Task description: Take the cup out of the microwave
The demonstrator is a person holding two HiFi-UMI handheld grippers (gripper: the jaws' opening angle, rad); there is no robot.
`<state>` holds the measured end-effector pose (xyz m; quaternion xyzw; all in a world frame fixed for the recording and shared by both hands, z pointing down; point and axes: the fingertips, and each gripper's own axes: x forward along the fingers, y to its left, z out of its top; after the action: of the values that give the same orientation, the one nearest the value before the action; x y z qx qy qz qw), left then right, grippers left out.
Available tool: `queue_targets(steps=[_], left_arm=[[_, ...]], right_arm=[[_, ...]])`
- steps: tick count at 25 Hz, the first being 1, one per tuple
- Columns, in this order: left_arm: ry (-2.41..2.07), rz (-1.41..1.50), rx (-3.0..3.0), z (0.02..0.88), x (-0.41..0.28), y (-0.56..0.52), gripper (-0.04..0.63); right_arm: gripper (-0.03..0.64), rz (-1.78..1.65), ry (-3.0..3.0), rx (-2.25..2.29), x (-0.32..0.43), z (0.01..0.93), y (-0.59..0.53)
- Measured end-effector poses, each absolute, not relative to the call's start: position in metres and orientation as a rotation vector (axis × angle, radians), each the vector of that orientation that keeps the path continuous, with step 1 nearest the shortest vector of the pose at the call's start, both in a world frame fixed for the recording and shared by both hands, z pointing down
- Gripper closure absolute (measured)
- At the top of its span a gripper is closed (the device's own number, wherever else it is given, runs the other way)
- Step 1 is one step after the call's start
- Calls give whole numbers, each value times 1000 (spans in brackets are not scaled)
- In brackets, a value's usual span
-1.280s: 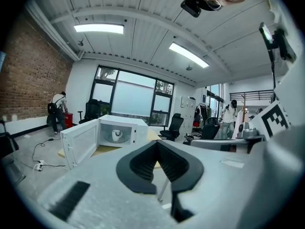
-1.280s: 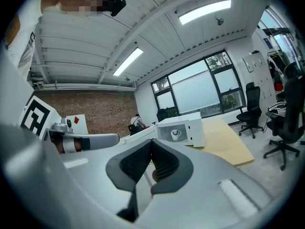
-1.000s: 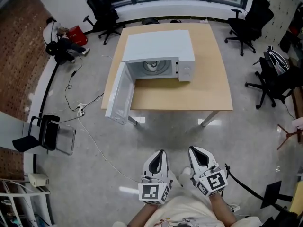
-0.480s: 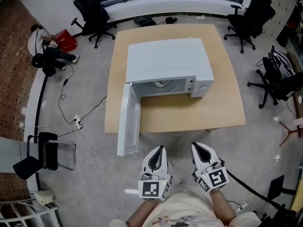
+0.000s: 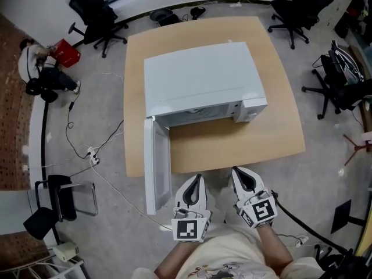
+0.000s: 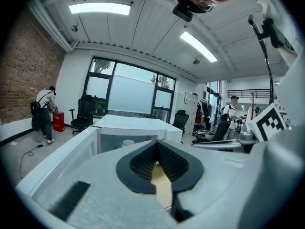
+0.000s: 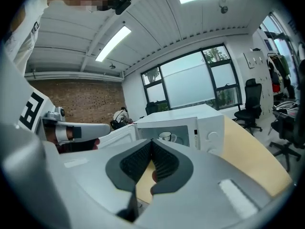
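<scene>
The left gripper (image 5: pixel 195 180) and right gripper (image 5: pixel 239 174), jaws closed and empty, are hovering before the open microwave (image 5: pixel 200 83) holding the cup (image 7: pixel 165 136).

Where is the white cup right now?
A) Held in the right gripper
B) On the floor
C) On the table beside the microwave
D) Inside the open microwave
D: the right gripper view shows the cup standing inside the microwave, whose door is swung open.
</scene>
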<state>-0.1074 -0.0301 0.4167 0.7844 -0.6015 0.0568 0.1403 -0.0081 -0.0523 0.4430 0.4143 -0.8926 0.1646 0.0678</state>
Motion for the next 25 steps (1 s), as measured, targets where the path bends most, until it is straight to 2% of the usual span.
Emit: queue_targets(steps=[2, 9, 15, 25], left_arm=[[-1757, 169, 2255, 425, -109, -46, 591], [-1802, 122, 2276, 461, -112, -114, 389], [-1902, 146, 2255, 501, -137, -176, 282], [-1852, 273, 2183, 581, -160, -267, 187]], right_arm=[[611, 510, -2680, 1244, -6, 447, -58], [609, 531, -2677, 1217, -9, 480, -94], [611, 542, -2660, 1227, -17, 501, -119], [610, 554, -2643, 1198, -28, 511, -142]])
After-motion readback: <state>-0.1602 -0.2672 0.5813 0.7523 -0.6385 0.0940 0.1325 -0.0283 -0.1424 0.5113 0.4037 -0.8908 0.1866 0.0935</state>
